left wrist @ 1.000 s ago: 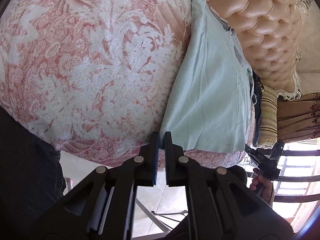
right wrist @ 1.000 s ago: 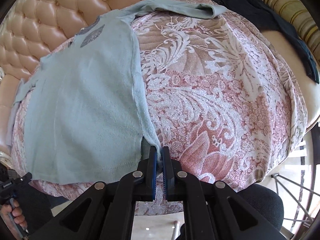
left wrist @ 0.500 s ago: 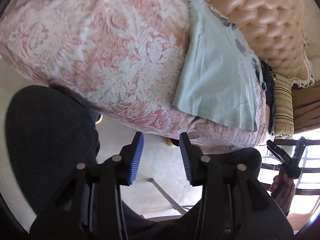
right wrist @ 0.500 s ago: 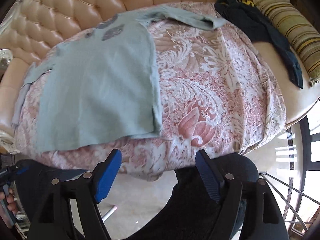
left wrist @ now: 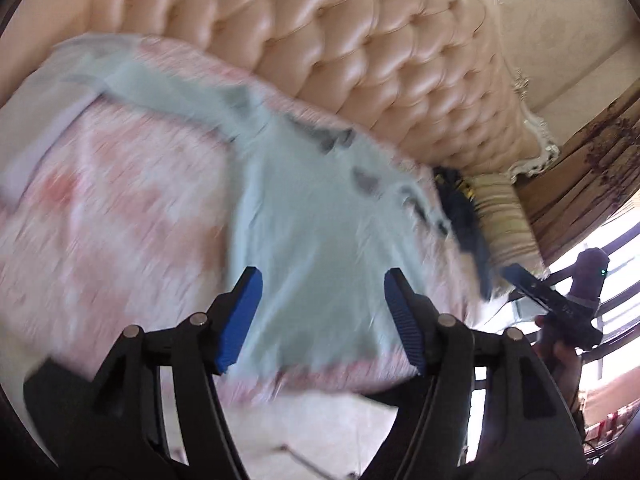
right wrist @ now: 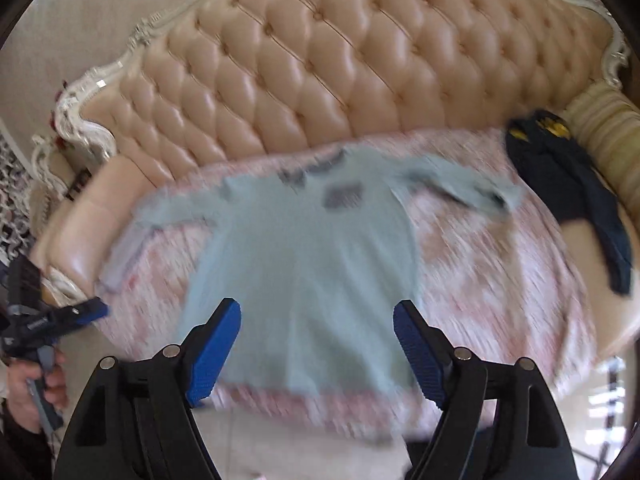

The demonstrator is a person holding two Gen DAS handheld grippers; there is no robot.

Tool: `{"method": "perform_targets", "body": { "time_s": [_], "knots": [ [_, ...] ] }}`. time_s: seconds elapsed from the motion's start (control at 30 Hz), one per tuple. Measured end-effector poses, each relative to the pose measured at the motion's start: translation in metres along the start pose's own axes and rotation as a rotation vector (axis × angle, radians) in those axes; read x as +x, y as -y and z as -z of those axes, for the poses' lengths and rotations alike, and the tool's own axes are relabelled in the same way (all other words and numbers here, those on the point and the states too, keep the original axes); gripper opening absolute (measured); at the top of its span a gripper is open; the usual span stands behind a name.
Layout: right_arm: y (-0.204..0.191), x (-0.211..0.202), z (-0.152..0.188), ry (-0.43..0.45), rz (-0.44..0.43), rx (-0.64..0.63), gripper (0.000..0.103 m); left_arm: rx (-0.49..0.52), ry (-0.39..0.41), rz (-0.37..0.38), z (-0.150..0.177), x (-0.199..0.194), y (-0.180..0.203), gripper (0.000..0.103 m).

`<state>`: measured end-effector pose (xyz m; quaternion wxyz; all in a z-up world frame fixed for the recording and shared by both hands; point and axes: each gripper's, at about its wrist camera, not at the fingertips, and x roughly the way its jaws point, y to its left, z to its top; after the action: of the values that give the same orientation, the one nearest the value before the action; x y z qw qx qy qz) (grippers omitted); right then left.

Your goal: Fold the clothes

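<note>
Both wrist views, blurred by motion. We see the light blue long-sleeved shirt (right wrist: 312,264) lying flat and face up on the pink-and-white patterned cover (right wrist: 480,272) that drapes the seat of a tufted peach sofa (right wrist: 320,80). Its collar lies toward the backrest, its hem toward the front edge of the seat, and both sleeves are spread sideways. Dark grey patches mark the collar and chest; their detail is too blurred for us to read.

The left tool (left wrist: 322,316) hangs above the shirt's lower part, its blue pads (left wrist: 240,316) spread apart and its jaws opening, with no cloth between them and nothing touched. The right tool (right wrist: 318,354) likewise hangs over the hem, its pads (right wrist: 214,354) wide apart and gripping nothing. In the left view we see the right tool at the right edge, carried in a hand (left wrist: 560,356); in the right view the left tool appears at the left edge, also in a hand (right wrist: 32,384).

A dark navy garment (right wrist: 572,196) with yellow markings lies at the far right end of the seat, well apart from the shirt and just beside a striped bolster cushion (right wrist: 608,140). Pale floor (left wrist: 320,420) shows below the sofa's front edge.
</note>
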<state>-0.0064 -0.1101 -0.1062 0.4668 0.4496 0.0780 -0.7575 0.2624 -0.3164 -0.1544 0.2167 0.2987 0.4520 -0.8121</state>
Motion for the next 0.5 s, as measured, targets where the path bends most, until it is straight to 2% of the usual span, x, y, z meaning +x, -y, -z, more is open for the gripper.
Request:
{"method": "perform_targets", "body": {
  "time_s": [0.1,0.17,0.27,0.3,0.37,0.5],
  "knots": [
    [-0.008,0.053,-0.062,0.019,-0.101,0.022,0.080,-0.026,-0.062,0.043,-0.071,0.072,0.002,0.054],
    [-0.007,0.097,-0.099,-0.006,-0.157,0.040,0.080,-0.099,-0.116,0.110,-0.111,0.115,-0.008,0.054],
    [0.004,0.167,-0.143,-0.073,-0.176,0.054,0.080,-0.169,-0.152,0.110,-0.163,0.165,-0.029,0.054],
    [0.011,0.188,-0.154,-0.095,-0.191,0.068,0.080,-0.157,-0.165,0.094,-0.179,0.180,-0.033,0.054],
    [0.026,0.226,-0.176,-0.127,-0.161,0.060,0.080,-0.061,-0.199,0.045,-0.208,0.208,-0.034,0.054],
    [0.043,0.276,-0.203,-0.177,-0.077,-0.130,0.080,0.153,-0.311,-0.031,-0.244,0.261,-0.031,0.054]
  ]
}}
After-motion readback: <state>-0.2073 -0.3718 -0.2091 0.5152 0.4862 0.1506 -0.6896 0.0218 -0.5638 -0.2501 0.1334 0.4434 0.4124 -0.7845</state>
